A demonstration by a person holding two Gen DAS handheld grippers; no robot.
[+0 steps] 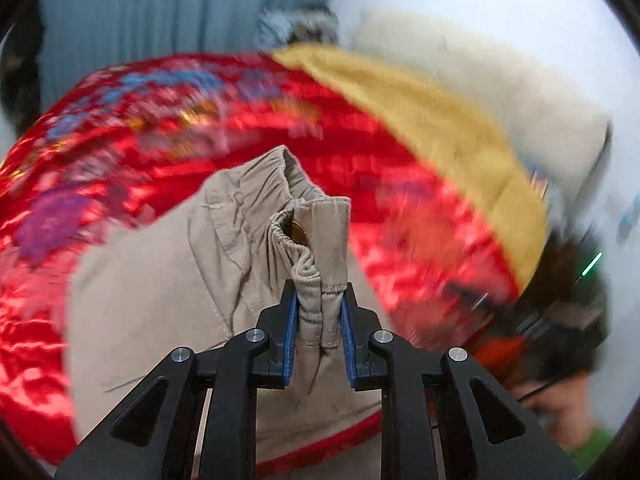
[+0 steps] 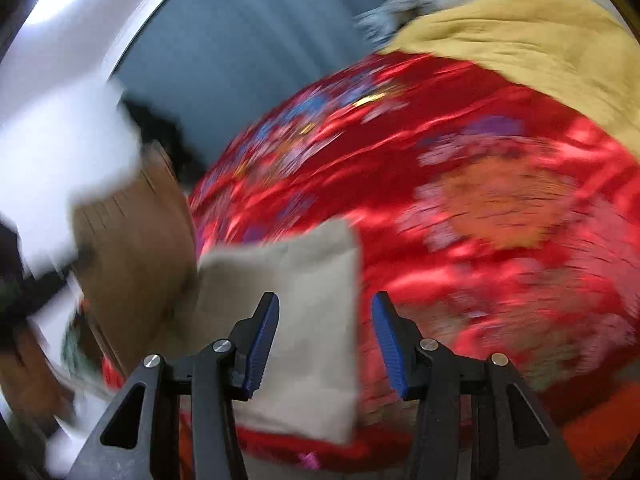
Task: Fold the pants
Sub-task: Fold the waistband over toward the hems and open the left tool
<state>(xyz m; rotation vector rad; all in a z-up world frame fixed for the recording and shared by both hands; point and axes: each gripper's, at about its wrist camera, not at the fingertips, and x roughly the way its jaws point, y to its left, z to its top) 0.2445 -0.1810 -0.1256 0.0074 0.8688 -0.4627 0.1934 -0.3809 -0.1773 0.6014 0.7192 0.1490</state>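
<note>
Beige corduroy pants [image 1: 176, 280] lie on a red embroidered bedspread [image 1: 132, 152]. My left gripper [image 1: 319, 308] is shut on the bunched elastic waistband, which stands up between the blue pads [image 1: 291, 332]. In the right wrist view a flat beige part of the pants [image 2: 308, 320] lies near the bed's left edge. My right gripper [image 2: 325, 336] is open above it, with the cloth under the left finger and the right finger over the red bedspread [image 2: 480, 280]. Both views are motion-blurred.
A mustard yellow blanket [image 1: 440, 120] and a cream pillow [image 1: 500, 80] lie at the far side of the bed. A person's head [image 1: 560, 340] is at the right. A brown cardboard box [image 2: 132, 256] stands beside the bed's left edge. Blue curtains [image 2: 240, 60] hang behind.
</note>
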